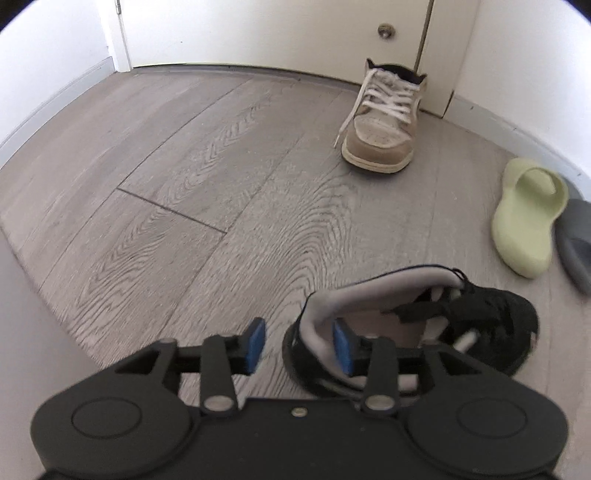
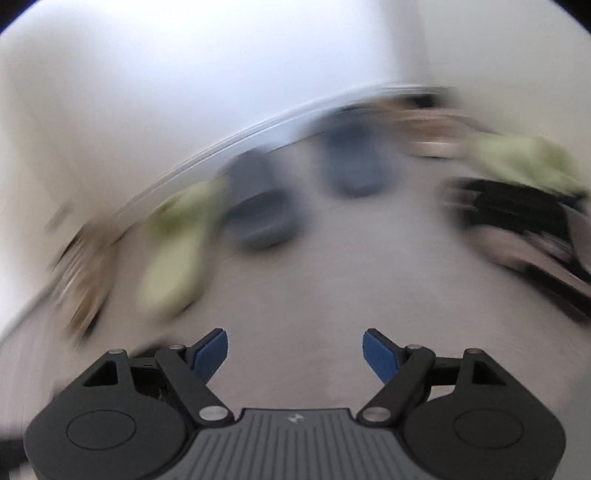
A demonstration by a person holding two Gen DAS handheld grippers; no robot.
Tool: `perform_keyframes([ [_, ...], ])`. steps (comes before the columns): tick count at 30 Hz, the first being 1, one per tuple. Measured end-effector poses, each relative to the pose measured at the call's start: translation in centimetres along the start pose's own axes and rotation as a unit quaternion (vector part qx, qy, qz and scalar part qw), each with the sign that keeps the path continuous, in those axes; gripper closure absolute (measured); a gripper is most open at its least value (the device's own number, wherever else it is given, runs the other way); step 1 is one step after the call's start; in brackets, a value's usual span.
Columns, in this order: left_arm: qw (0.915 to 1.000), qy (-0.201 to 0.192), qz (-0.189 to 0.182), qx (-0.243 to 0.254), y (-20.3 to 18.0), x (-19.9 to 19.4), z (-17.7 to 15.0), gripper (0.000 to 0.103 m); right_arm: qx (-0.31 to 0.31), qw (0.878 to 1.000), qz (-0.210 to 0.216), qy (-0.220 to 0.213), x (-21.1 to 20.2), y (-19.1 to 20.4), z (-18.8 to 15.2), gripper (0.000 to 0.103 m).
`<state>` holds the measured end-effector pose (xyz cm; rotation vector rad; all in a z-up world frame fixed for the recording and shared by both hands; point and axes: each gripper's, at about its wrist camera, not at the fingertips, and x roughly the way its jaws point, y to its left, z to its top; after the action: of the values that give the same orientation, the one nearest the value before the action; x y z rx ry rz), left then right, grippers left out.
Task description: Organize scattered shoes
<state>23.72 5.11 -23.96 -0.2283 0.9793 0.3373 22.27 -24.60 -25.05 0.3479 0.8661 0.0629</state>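
Note:
In the left wrist view a black sneaker with a grey lining [image 1: 424, 317] lies on the wood floor. My left gripper [image 1: 299, 343] is open around its heel collar: the right pad [image 1: 343, 347] is inside the shoe, the left pad [image 1: 255, 343] outside. A tan and white laced sneaker [image 1: 380, 122] stands by the door. A pale green slide [image 1: 528, 218] and a grey slide [image 1: 576, 240] lie at right. The right wrist view is heavily blurred. My right gripper [image 2: 295, 354] is open and empty above the floor, with green slides [image 2: 177, 247], grey slides [image 2: 258, 214] and a black shoe [image 2: 517, 218] beyond.
A white door with a round knob [image 1: 386, 31] and white walls with baseboards [image 1: 55, 96] bound the floor. Bare grey wood planks [image 1: 184, 184] fill the left and middle of the left wrist view.

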Motion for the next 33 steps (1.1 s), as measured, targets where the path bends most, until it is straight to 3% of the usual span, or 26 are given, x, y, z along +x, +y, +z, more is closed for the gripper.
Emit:
perform_keyframes([
  [2,0.9999,-0.010,-0.002,0.013,-0.1,-0.8,-0.4,0.058,-0.084,0.994,0.060,0.035,1.6,2.7,-0.1,0.021],
  [4,0.9993,-0.019,0.000,0.032,-0.4,-1.4,-0.7,0.058,-0.197,0.972,0.119,0.049,3.0,6.3,-0.7,0.020],
  [8,0.9992,-0.021,-0.004,0.032,-0.4,-1.4,-0.5,0.057,-0.377,0.914,0.148,-0.001,4.8,10.7,-2.4,0.017],
  [10,0.9997,-0.016,-0.014,0.013,0.5,-1.7,-0.6,0.057,-0.456,0.872,0.175,0.013,6.6,12.0,-2.6,0.016],
  [16,0.9978,-0.009,-0.047,-0.046,3.1,-1.5,-0.2,0.053,-0.587,0.784,0.196,0.051,9.1,14.2,-1.3,0.007],
  [17,0.9974,-0.012,-0.047,-0.053,3.3,-1.3,-0.2,0.052,-0.595,0.777,0.199,0.054,9.2,14.3,-1.2,0.007],
  [19,0.9980,-0.024,-0.031,-0.050,3.2,-1.2,-0.2,0.054,-0.623,0.750,0.210,0.067,9.5,15.1,-0.9,0.007],
  [21,0.9986,-0.037,-0.009,-0.036,2.9,-1.1,-0.1,0.054,-0.656,0.716,0.220,0.088,9.9,16.2,-0.7,0.007],
  [24,0.9980,-0.041,-0.017,-0.045,3.3,-0.9,0.1,0.054,-0.677,0.688,0.232,0.120,10.6,17.3,-0.5,0.007],
  [28,0.9960,-0.038,-0.026,-0.076,4.6,-0.5,0.6,0.054,-0.660,0.696,0.244,0.141,11.3,17.5,-0.2,0.007],
  [32,0.9929,-0.014,-0.027,-0.115,6.0,0.8,0.8,0.054,-0.608,0.741,0.251,0.133,11.2,16.6,-0.2,0.008],
  [33,0.9918,-0.012,-0.028,-0.124,6.3,1.0,0.9,0.054,-0.586,0.761,0.247,0.130,11.2,16.5,-0.3,0.009],
])
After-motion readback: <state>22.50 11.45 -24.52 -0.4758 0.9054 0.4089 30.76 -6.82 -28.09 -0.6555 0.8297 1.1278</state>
